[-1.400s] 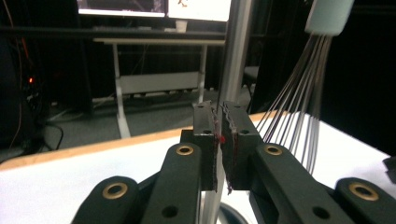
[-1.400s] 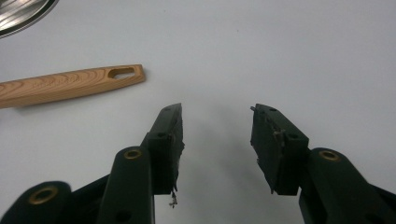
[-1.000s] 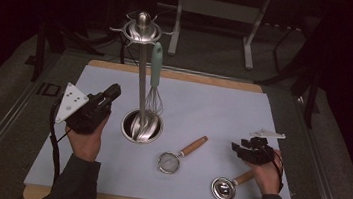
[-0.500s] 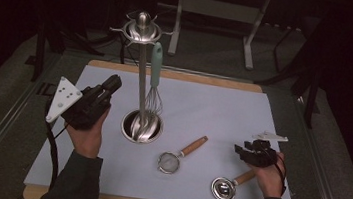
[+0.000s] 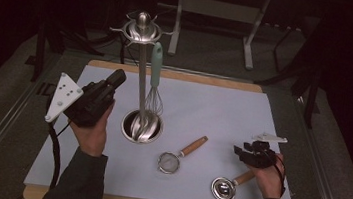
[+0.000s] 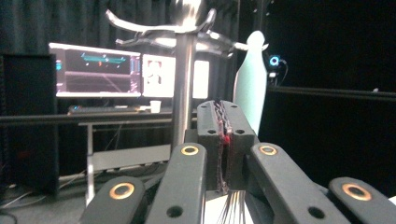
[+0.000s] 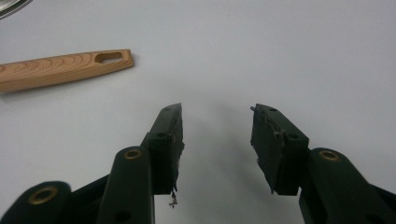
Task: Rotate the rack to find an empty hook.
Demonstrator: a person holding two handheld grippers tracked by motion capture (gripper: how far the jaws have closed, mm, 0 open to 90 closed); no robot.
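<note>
The left gripper (image 5: 116, 80), its jaws pressed together on nothing after just closing, is held beside the metal stand (image 5: 139, 75) (a whisk (image 5: 155, 79) hangs from it), while the right gripper (image 7: 217, 140) rests spread over the mat (image 5: 223, 115) near a wooden handle (image 7: 60, 69).

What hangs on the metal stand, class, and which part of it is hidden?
A whisk with a mint handle hangs on the stand. Its wire tips are hidden behind the stand's base rim.
</note>
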